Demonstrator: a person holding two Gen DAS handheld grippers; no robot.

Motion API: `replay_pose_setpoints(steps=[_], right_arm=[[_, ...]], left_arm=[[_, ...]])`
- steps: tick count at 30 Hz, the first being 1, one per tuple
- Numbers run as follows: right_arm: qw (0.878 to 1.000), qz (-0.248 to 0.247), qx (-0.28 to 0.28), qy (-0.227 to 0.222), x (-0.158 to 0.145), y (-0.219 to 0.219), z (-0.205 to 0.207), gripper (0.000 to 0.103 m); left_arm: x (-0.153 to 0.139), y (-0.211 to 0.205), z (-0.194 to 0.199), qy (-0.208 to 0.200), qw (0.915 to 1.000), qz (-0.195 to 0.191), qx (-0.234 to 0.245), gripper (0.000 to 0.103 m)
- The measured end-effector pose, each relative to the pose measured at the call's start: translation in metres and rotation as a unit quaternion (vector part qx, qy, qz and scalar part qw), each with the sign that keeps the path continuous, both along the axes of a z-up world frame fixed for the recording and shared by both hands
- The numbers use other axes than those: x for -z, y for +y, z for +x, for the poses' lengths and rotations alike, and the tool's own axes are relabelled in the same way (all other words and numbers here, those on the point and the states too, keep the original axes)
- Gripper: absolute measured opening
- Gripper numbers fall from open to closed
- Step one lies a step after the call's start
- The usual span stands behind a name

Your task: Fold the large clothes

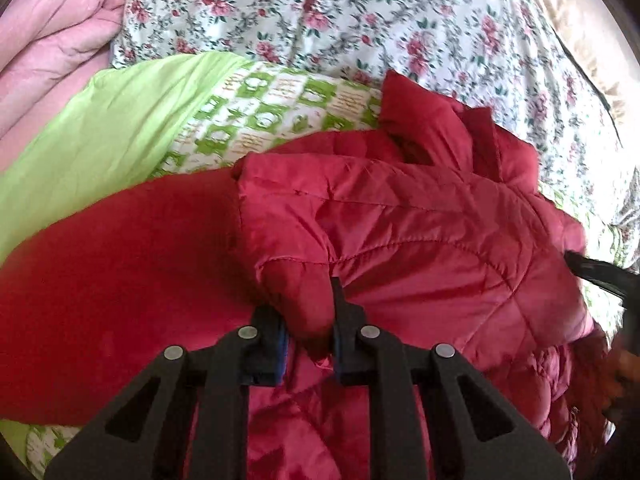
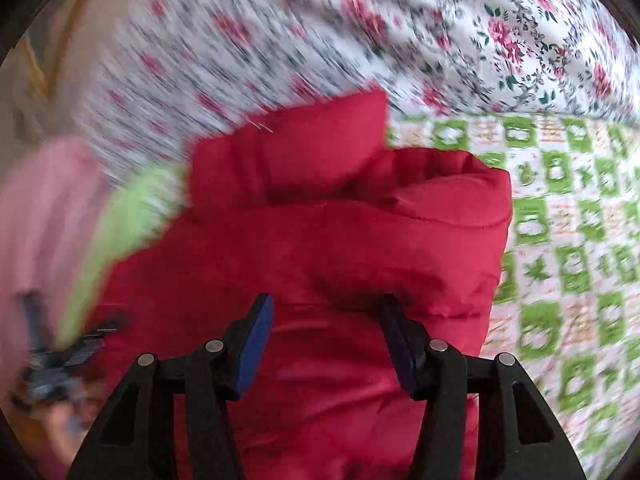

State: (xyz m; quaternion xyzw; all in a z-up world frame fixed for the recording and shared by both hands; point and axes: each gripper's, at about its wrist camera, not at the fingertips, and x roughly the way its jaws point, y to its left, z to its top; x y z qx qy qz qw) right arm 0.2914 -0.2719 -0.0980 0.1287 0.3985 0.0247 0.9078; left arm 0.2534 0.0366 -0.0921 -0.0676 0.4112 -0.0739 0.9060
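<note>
My left gripper [image 1: 310,312], angled downward: jaws clamped on one fold of the red quilted jacket [image 1: 400,232]. My right gripper [image 2: 326,316], also angled down: jaws apart over the jacket's padding, pads not pressing. Jacket: one, heaped on the bed. Bedding: one green-checked quilt [image 2: 560,240], one floral sheet [image 1: 360,20], one pink blanket [image 1: 52,40].

Bright, soft daylight in both views, no hard shadows. Left wrist view mostly sharp, slight blur at right edge. Right wrist view heavily motion-smeared, esp. the floral bedding [image 2: 280,40] top and left. Fisheye bends edges; dark vignette in corners.
</note>
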Motion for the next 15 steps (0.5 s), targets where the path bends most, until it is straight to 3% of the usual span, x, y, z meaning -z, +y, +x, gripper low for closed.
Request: replay_pose_setpoints(steps=[2,5,11,15], right_arm=[[0.998,-0.052,0.022,0.031,0.019,0.0,0.018,0.053],[0.992,-0.111,0.034,0.044,0.04,-0.003,0.029,0.052],[0.994,-0.1,0.041,0.033,0.05,-0.015,0.025,0.053],[0.995,-0.087,0.039,0.032,0.049,-0.021,0.021,0.053]], left_arm=[[0.002,-0.006,-0.003,0.001,0.9999,-0.01,0.014,0.016],[0.003,-0.017,-0.004,0.0,0.9995,-0.002,0.031,0.02],[-0.004,0.0,-0.008,0.011,0.9995,-0.003,0.03,0.039],[-0.024,0.021,-0.02,0.001,0.9999,-0.008,0.01,0.04]])
